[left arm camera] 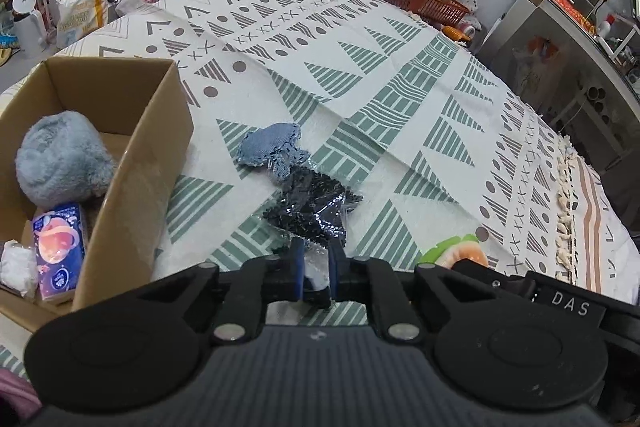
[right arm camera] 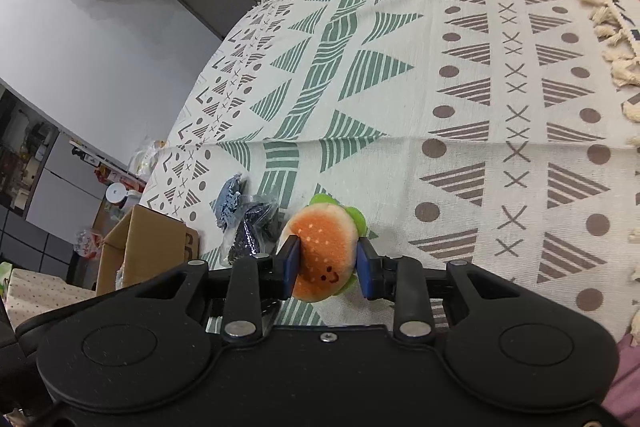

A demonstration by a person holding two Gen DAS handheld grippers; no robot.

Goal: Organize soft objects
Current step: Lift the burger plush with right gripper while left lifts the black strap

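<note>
Orange-and-green burger plush (right arm camera: 322, 251), blue denim scraps (left arm camera: 272, 147), green-and-brown geometric cloth (left arm camera: 400, 75)
</note>
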